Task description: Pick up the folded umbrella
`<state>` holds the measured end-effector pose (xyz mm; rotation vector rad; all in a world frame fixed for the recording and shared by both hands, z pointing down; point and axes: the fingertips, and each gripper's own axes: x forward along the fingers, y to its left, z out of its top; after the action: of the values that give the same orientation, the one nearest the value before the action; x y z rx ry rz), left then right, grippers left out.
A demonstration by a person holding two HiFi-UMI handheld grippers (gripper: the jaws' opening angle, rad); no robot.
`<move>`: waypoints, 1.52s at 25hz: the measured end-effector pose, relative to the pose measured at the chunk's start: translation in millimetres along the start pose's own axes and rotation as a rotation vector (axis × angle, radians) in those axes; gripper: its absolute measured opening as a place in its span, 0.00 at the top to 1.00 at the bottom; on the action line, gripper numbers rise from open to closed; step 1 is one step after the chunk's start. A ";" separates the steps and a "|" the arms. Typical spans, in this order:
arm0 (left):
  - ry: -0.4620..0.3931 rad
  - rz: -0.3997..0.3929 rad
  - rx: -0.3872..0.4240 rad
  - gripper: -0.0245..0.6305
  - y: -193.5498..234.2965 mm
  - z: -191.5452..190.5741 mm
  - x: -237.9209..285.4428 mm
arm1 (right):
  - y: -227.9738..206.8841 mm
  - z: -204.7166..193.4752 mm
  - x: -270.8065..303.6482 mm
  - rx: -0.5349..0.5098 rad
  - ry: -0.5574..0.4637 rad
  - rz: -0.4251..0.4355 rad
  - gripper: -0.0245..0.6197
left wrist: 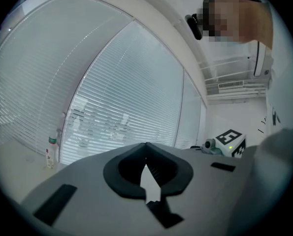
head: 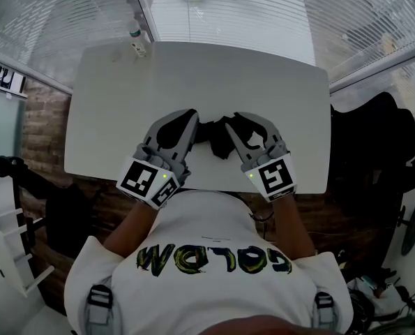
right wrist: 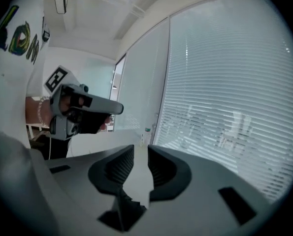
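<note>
The folded umbrella is a black bundle lying on the white table near its front edge; both grippers cover parts of it. My left gripper reaches it from the left. In the left gripper view its jaws meet at the tips with nothing between them. My right gripper comes in from the right, over the umbrella's right part. In the right gripper view a narrow gap shows between its jaws, with only the table top behind it. Neither gripper view shows the umbrella.
A small bottle stands at the table's far left corner, by the window blinds. A black chair is to the right of the table. A white rack stands low at the left. Brick-patterned floor shows beside the table.
</note>
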<state>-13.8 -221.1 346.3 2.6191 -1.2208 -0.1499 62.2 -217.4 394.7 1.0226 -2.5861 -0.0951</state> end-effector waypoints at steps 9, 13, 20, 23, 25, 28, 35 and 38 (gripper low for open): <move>0.011 0.045 -0.007 0.95 16.9 -16.3 -9.4 | 39.1 -58.7 48.9 -0.213 0.225 0.188 0.64; 0.018 0.063 -0.022 0.95 24.3 -22.2 -16.0 | 61.5 -85.5 67.4 -0.328 0.323 0.278 0.56; 0.035 0.087 -0.030 0.95 37.0 -32.3 -24.4 | 90.7 -140.3 97.0 -0.488 0.495 0.436 0.46; 0.039 0.095 -0.033 0.95 39.9 -33.5 -28.4 | 97.1 -161.5 105.1 -0.547 0.572 0.494 0.43; 0.041 0.100 -0.036 0.95 41.7 -33.9 -30.6 | 99.3 -174.2 110.8 -0.577 0.619 0.528 0.40; 0.043 0.105 -0.038 0.95 44.7 -35.2 -32.5 | 100.7 -192.4 120.0 -0.602 0.683 0.577 0.38; 0.045 0.117 -0.036 0.95 49.0 -36.0 -36.5 | 109.1 -228.0 129.3 -0.641 0.800 0.681 0.35; 0.042 0.121 -0.041 0.95 49.2 -36.0 -38.2 | 114.6 -239.4 132.0 -0.653 0.824 0.714 0.35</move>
<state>-67.7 -215.9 393.6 2.4931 -1.3429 -0.0966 -17.2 -205.7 680.1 -0.1277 -1.7898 -0.2465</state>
